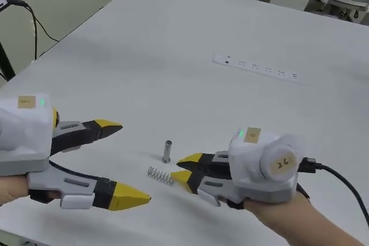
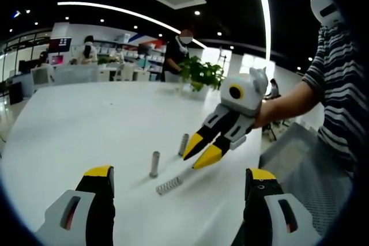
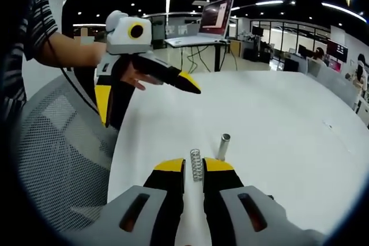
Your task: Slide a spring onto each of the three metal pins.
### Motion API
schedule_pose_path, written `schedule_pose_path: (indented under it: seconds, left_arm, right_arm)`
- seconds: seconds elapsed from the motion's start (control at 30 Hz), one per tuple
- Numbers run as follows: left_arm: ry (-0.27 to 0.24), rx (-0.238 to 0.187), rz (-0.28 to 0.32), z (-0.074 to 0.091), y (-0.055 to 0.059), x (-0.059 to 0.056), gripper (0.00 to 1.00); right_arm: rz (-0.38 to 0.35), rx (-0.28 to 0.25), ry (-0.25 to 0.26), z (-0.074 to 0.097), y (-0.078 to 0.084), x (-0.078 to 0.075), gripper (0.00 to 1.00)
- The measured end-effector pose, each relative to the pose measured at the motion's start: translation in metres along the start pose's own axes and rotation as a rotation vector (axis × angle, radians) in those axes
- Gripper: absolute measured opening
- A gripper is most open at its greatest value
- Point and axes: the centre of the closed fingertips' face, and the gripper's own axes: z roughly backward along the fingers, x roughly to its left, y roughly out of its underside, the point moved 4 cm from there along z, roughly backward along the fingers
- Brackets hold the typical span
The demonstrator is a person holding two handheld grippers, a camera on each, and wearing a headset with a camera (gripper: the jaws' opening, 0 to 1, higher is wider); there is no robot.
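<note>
- Spring (image 1: 160, 175) flat on table (image 1: 173, 56), just beside upright pin (image 1: 167, 151).
- R gripper (image 1: 177, 171): jaws nearly together w/ narrow gap, nothing held, tips near pin.
- L gripper (image 1: 135, 162): jaws wide apart, left of pin.

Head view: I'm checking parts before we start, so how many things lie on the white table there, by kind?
Short silver metal pin, standing upright: 1
Small coiled steel wire spring, lying on its side: 1
Long white power strip: 1
Total: 3
The left gripper view adds one grey ribbed upright piece, kind unclear.
</note>
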Motion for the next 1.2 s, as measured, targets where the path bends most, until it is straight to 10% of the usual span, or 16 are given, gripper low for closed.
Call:
schedule_pose_path:
  seconds: [1.2]
  left_arm:
    - [-0.008,-0.003,0.008,0.004,0.003,0.001,0.9]
  right_arm:
    - [0.042,0.14,0.014,-0.038,0.032,-0.006,0.08]
